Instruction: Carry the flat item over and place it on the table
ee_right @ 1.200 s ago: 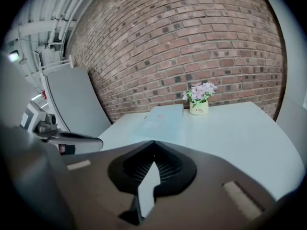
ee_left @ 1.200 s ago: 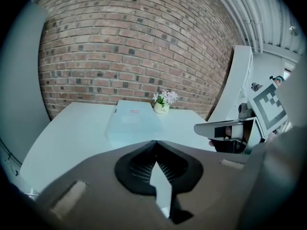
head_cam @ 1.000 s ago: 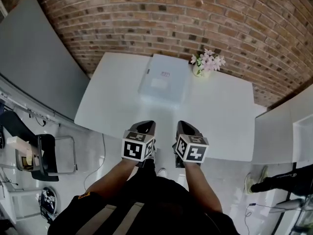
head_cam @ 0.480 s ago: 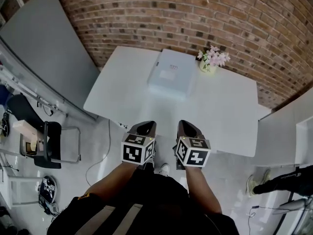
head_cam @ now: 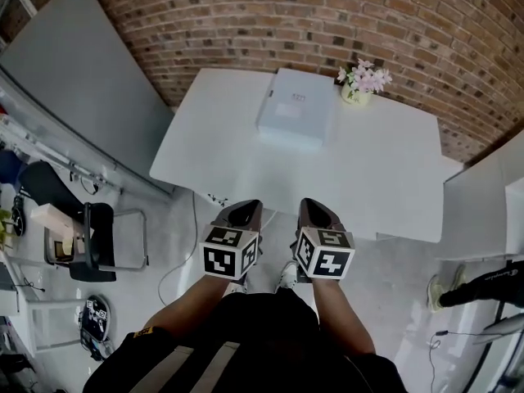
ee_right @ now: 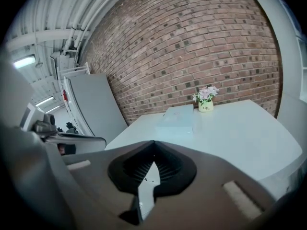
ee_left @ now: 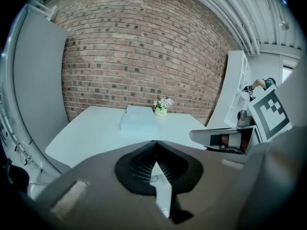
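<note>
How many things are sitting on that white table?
2. A flat white box lies near the far edge of the table by the brick wall; a small pot of pink flowers stands just to its right. None seem hidden.

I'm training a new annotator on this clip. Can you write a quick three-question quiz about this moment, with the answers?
1. True or false: the flat box lies on the white table.
2. What stands beside the box, near the brick wall? A) flower pot B) kettle C) lamp
3. Fill in: the jaws of the left gripper and the right gripper are both ____.
Key: 1 true; 2 A; 3 shut, with nothing held.
</note>
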The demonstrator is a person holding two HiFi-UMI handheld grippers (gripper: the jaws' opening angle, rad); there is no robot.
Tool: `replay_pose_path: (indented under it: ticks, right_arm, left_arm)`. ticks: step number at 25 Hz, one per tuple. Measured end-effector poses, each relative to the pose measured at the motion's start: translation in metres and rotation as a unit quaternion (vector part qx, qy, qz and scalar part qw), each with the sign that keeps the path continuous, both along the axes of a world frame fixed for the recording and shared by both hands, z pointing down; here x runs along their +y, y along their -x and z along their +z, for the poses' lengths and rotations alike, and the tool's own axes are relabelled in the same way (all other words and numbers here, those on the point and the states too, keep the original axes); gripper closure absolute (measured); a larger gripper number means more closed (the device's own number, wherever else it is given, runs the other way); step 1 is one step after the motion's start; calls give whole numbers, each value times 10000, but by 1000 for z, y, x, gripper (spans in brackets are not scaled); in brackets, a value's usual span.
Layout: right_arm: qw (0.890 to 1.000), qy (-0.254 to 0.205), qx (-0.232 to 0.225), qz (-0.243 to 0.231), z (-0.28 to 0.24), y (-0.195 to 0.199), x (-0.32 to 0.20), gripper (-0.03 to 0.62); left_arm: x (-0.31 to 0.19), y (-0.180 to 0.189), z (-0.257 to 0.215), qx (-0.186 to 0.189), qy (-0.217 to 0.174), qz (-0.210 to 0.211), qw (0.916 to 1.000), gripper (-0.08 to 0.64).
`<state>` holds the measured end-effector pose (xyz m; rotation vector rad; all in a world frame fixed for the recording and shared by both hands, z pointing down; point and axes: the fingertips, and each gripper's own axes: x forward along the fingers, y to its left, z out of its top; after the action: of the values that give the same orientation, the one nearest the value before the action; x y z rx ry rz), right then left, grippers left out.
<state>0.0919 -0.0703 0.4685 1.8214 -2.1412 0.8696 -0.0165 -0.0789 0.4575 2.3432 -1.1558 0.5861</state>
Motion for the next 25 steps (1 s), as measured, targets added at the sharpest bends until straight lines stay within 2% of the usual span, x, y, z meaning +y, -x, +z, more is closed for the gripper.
replay_pose_path:
  ticks: [7, 16, 20, 25]
  right_arm:
    - [9990, -65, 247, 355, -5, 32, 18, 592]
    - [9968, -7, 280, 746, -6, 119, 59, 592]
    - [9953, -32, 392, 886, -13, 143, 81, 592]
    - [9941, -48, 451, 982, -17, 155, 107, 592]
  left_arm:
    - [12, 45, 0, 162, -79, 202, 9996, 558]
    - [35, 129, -4, 209, -206, 624, 9976, 558]
    - [50, 149, -5, 285, -251, 833, 9958, 558]
    - [74, 158, -1, 320, -281, 1024, 9938, 558]
